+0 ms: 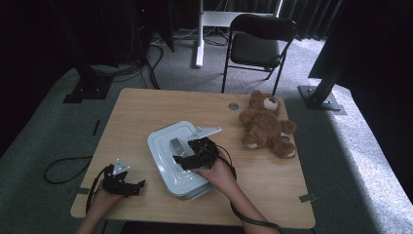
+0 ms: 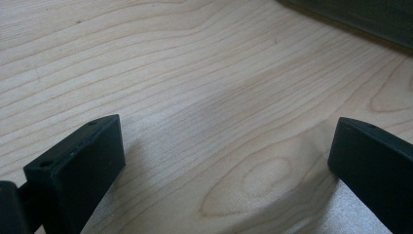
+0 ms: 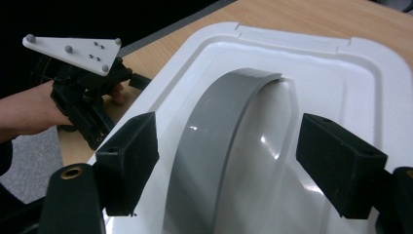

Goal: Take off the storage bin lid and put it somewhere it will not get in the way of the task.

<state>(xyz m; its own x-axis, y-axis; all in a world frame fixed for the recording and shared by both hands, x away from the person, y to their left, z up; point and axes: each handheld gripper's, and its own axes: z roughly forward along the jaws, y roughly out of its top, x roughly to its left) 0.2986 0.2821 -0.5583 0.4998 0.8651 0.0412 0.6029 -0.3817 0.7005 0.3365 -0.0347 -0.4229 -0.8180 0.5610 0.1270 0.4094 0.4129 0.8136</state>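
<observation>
Right gripper: nearest the camera, your jaws stand apart on either side of the grey handle; pads not pressing it, nothing grasped yet.
Box: white lidded container sits mid-table, slightly toward your side, corner-on to you; lid looks closed.
Handle: grey arched strap in the lid's recess, runs between your right jaws; likely why you come in from above, straddling it.
Left gripper: parked on the table near the front left edge, jaws wide apart over bare wood, holding nothing; well apart from the box, so it reads as waiting, not bracing.
Left hand: seen far off in the right gripper view, wrapped round its gripper under the grey plate.
Teddy bear: lies on its back at the far right of the table, apart from the box, not involved.
Chair: behind the table, unused.
Judgement: you look set to pinch the handle to lift the lid or the box.
Hidden: your right hand covers the near side of the box in the high view; latches can't be made out; handle's near end is cut off at the frame bottom.
</observation>
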